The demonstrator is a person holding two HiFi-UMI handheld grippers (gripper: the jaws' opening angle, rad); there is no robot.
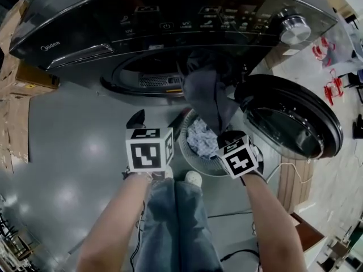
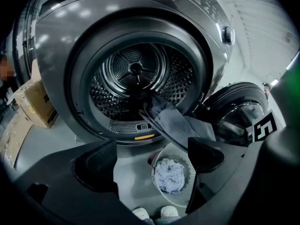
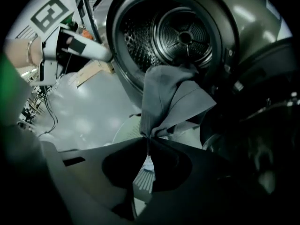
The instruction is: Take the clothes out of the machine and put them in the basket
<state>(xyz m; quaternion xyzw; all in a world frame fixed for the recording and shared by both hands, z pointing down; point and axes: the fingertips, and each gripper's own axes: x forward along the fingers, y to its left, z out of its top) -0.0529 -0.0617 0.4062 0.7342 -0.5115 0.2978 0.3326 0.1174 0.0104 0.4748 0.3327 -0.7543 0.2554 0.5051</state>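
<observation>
A grey garment (image 1: 207, 98) stretches from the drum of the dark front-loading machine (image 1: 170, 21) down toward the white basket (image 1: 199, 166) on the floor. My right gripper (image 3: 146, 139) is shut on the garment's (image 3: 171, 100) bunched end, just above the basket. The cloth (image 2: 180, 121) still trails back into the drum (image 2: 136, 76). A light blue-white garment (image 2: 169, 175) lies in the basket (image 2: 187, 165). My left gripper (image 2: 152, 156) hangs open with nothing between its jaws, left of the basket and in front of the machine's opening.
The machine's round door (image 1: 292, 118) stands open to the right of the basket. Cardboard boxes (image 1: 34, 75) lie at the left of the machine. The person's legs and shoes (image 1: 193, 178) stand right behind the basket. Cables run over the grey floor (image 1: 74, 146).
</observation>
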